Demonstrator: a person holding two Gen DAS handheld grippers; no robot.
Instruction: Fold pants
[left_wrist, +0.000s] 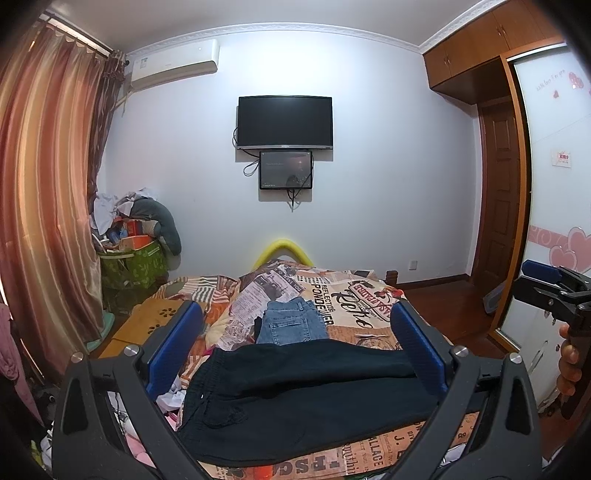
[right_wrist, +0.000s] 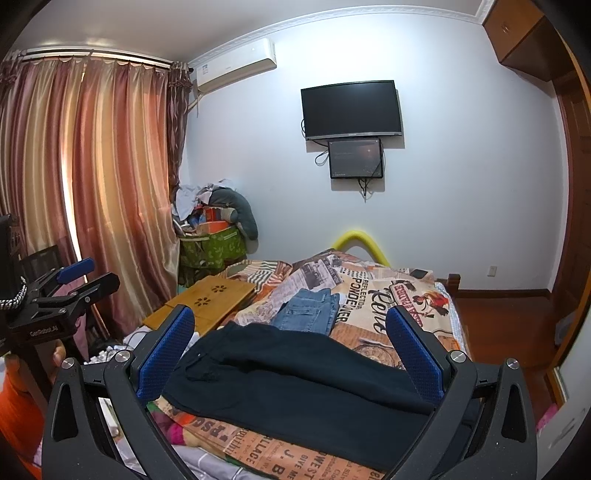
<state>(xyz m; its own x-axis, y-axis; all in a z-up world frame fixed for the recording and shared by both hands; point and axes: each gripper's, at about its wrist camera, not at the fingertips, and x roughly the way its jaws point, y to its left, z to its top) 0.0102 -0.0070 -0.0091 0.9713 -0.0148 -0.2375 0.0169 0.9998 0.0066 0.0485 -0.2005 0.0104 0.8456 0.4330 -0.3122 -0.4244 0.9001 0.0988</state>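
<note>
Left wrist view: dark pants lie flat across the near end of the bed, waistband toward the left, legs running right. A folded pair of jeans sits just beyond them. The left gripper hangs above the cloth with fingers wide, holding nothing. In the right wrist view the right gripper is likewise spread and empty over the pants. The fabric looks soft, light and limp, so it should drape and wrinkle easily; pinching the waistband edge and the leg hems seems the surest hold.
</note>
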